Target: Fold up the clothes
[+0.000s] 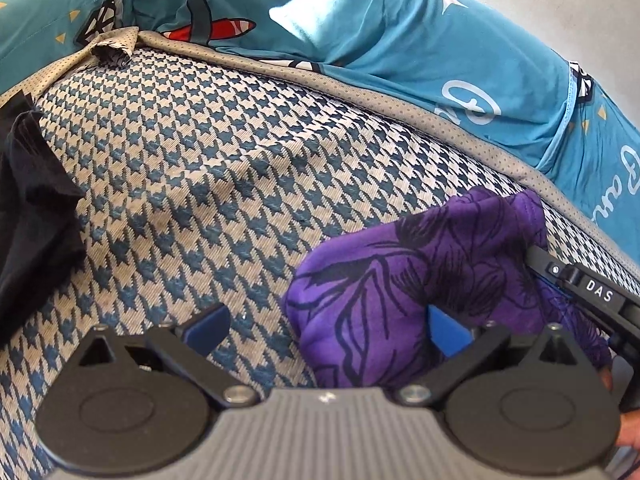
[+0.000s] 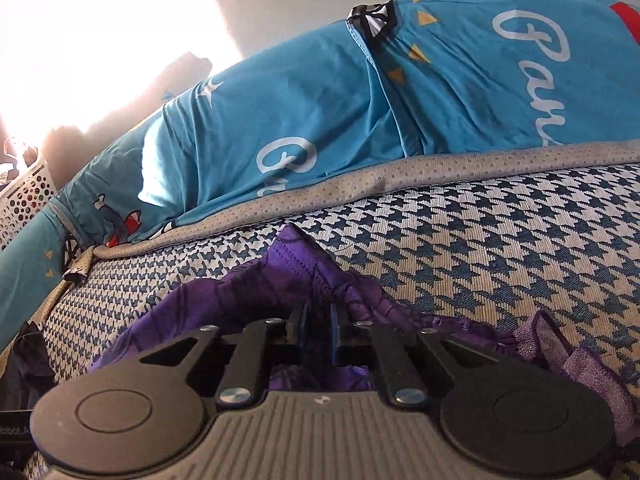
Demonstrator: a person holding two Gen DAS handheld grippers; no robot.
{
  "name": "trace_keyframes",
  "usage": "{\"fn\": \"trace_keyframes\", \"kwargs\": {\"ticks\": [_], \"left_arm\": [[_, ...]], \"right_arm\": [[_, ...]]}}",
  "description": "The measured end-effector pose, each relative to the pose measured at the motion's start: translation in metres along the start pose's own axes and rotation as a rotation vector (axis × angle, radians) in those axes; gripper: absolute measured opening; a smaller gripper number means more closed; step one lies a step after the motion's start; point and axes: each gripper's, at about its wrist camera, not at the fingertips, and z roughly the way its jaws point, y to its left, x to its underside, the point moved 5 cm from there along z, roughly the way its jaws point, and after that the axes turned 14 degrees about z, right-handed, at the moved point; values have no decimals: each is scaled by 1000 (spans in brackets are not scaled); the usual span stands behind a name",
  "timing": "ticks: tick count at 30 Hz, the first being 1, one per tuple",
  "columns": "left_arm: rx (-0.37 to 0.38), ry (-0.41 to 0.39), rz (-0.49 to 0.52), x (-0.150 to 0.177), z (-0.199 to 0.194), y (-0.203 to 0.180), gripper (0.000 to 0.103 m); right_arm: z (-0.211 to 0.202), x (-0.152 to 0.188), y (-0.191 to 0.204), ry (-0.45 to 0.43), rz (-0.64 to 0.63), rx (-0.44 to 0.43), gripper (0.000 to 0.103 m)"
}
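Houndstooth bedding [image 1: 192,184] is carrying a crumpled purple floral garment [image 1: 400,280]. It is lying right of the left gripper [image 1: 326,330], whose jaws are standing apart, while the right gripper [image 2: 320,320] is pinching the garment's near edge, nearer.

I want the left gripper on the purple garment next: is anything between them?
Nothing visible. The open left gripper hangs over bare houndstooth mat, and the purple garment already reaches its right finger. The black cloth lies off to the left. The right gripper is shut on the garment.
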Motion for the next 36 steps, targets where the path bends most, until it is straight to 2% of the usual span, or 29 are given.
{"fn": "trace_keyframes", "kwargs": {"ticks": [1,6,9,16,22,36], "left_arm": [[-4,-1,2,0,-1,-1,103],[-17,-15,45,-1,-10,-10,103],[-34,-17,82,1,-14,-17,103],[-42,-32,143,5,-24,-35,103],[-63,-57,196,6,-34,-45,103],[-71,-76,246,14,-46,-50,102]], "right_arm": [[-2,0,1,1,-4,-2,12],[-20,-1,10,5,3,-27,37],[-33,-3,13,-16,-16,-21,43],[-57,-2,9,-19,3,18,44],[-79,2,9,-27,-3,44,52],[-126,20,-8,19,39,68,58]]}}
